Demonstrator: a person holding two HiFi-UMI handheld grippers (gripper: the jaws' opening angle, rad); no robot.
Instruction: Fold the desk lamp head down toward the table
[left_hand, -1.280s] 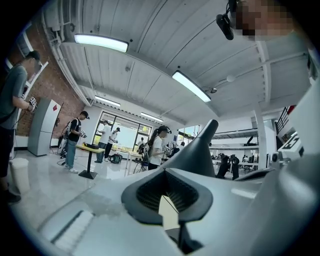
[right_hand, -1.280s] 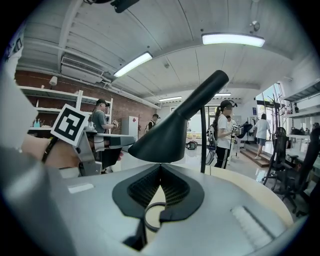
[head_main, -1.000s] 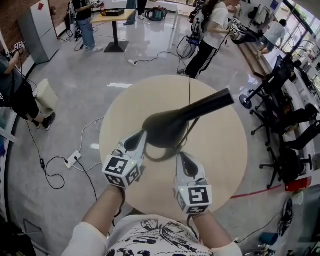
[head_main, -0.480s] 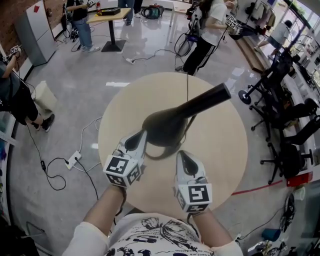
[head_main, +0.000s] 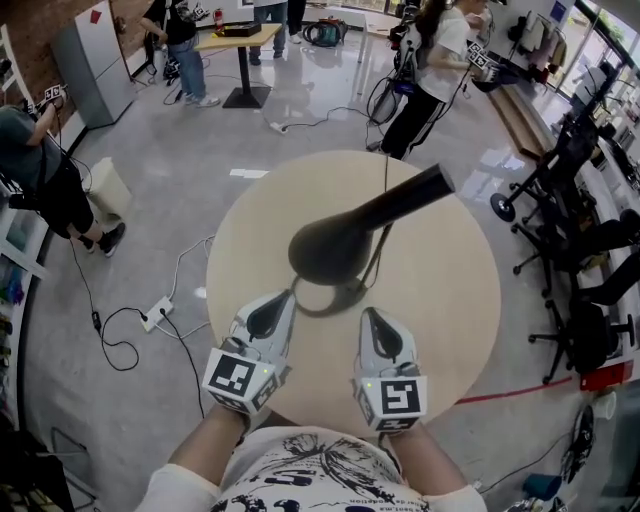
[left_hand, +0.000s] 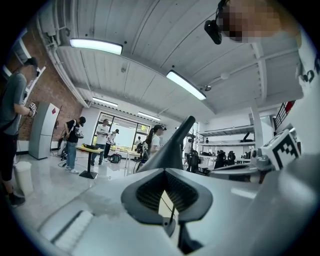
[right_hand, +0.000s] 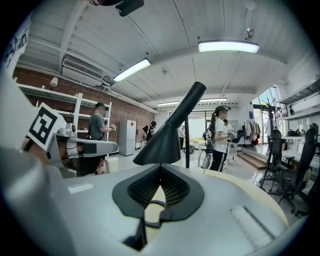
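A black desk lamp stands on the round beige table (head_main: 440, 300). Its cone-shaped head (head_main: 325, 250) hangs over the ring base (head_main: 345, 297), and its neck (head_main: 410, 197) slants up to the far right. A thin upright stem shows behind the head (right_hand: 167, 142) in the right gripper view. My left gripper (head_main: 285, 298) is shut and empty, just near and left of the base. A little nearer than the base on the right is my right gripper (head_main: 368, 314), likewise shut on nothing. Neither touches the lamp. The head (left_hand: 167, 152) rises beyond the jaws in the left gripper view.
Several people stand around the room, one (head_main: 425, 70) just past the table's far edge. Office chairs (head_main: 590, 250) crowd the right side. A power strip (head_main: 157, 315) and cables lie on the floor at left. A small table (head_main: 235, 40) stands far back.
Both grippers have drawn back toward me, away from the lamp head; the left one's tip was at the head's rim before. The lamp looks unmoved.
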